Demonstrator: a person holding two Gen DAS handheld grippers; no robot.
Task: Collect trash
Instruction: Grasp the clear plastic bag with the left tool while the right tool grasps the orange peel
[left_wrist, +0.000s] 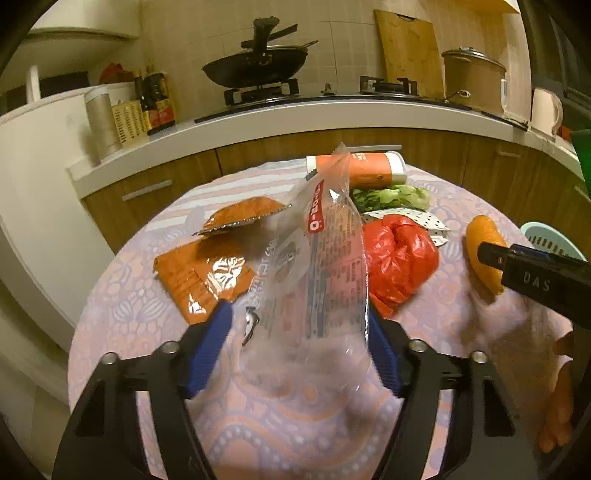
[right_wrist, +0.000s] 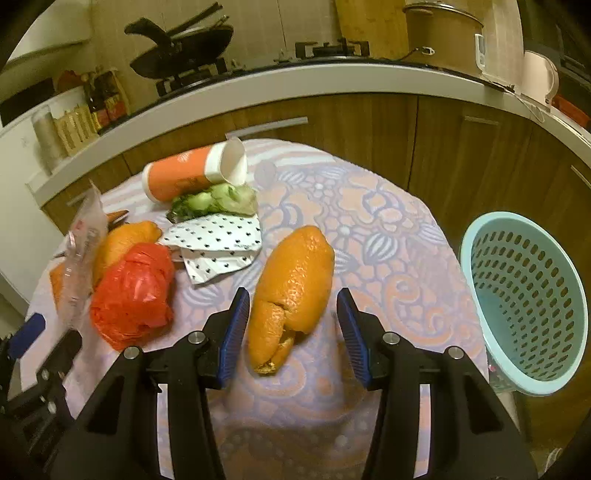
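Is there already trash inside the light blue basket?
No, the right wrist view looks straight into the light blue basket, and its perforated walls and bottom are bare, while the orange peel lies on the table.

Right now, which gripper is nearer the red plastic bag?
Left. The left gripper, open around the clear wrapper, has one finger right beside the red plastic bag. The right gripper straddles the orange peel, further to the bag's right.

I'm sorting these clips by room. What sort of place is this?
Most likely a home kitchen: a wok on a gas stove, a countertop over wooden cabinets, and a cutting board against the tiled wall.
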